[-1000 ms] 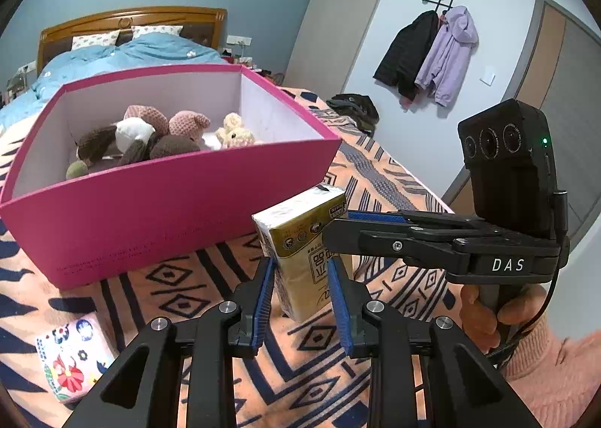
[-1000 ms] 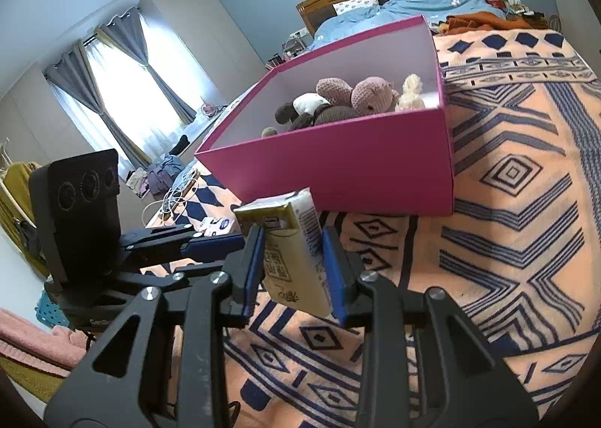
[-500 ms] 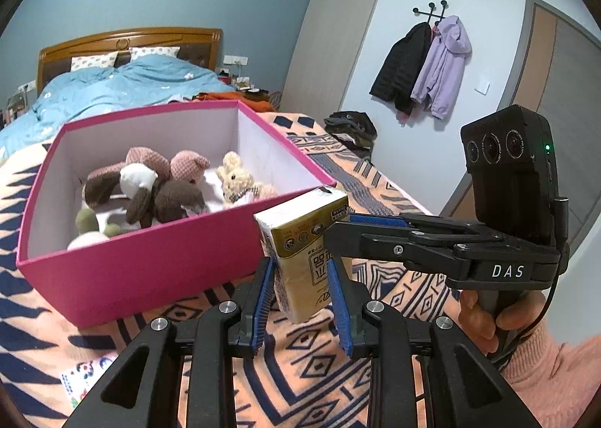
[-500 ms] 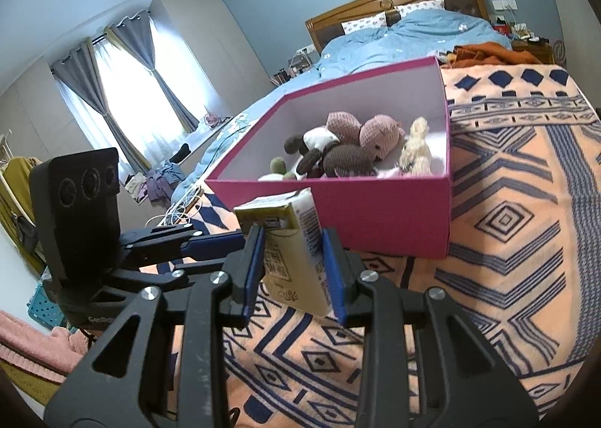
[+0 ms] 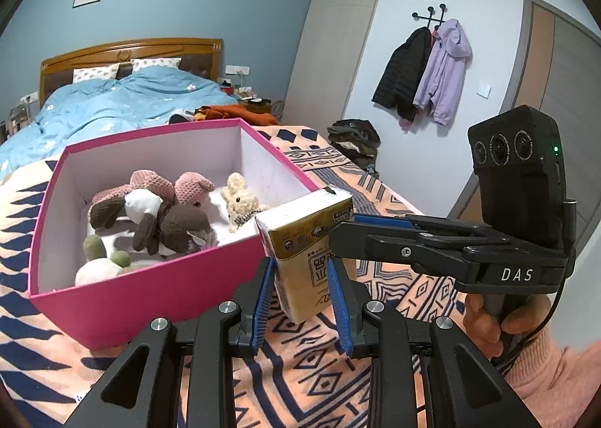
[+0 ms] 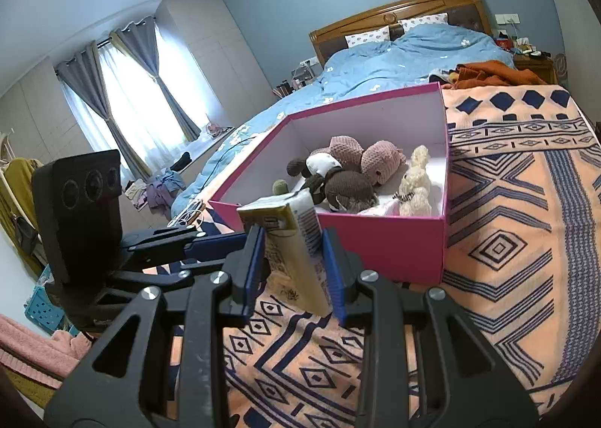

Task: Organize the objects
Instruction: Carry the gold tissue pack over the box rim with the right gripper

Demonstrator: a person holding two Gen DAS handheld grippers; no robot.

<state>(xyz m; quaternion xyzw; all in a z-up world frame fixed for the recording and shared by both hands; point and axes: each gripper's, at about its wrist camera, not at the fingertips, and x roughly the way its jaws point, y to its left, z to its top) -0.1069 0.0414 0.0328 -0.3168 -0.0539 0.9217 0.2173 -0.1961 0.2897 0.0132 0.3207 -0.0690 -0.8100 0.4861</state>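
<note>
A gold tissue pack [image 5: 313,251] is clamped by both sets of tongs at once and is held clear of the patterned blanket [image 6: 526,240] that covers the bed. In the left wrist view, the left tongs [image 5: 302,306] are seen closed narrowly on the lower part of the pack, their blue pads pressed against its two sides. The right tongs [image 5: 360,232] are seen entering from 3 o'clock and gripping the pack's upper right edge; they are carried by a hand [image 5: 488,319] in a pink sleeve [image 5: 556,383].

In the right wrist view, the same pack [image 6: 296,240] is shown tilted between the blue pads of the right tongs [image 6: 291,274], with the left tongs [image 6: 210,240] reaching in from 9 o'clock.

A pink box [image 5: 124,285] is found at 10 o'clock of the pack in the left wrist view, resting on the blanket with its top open. Knitted soft toys [image 5: 157,210] are piled inside it, among them a cream rabbit [image 5: 238,199] near the right-hand wall. The pack is held just beside the box's near corner, outside it.
</note>
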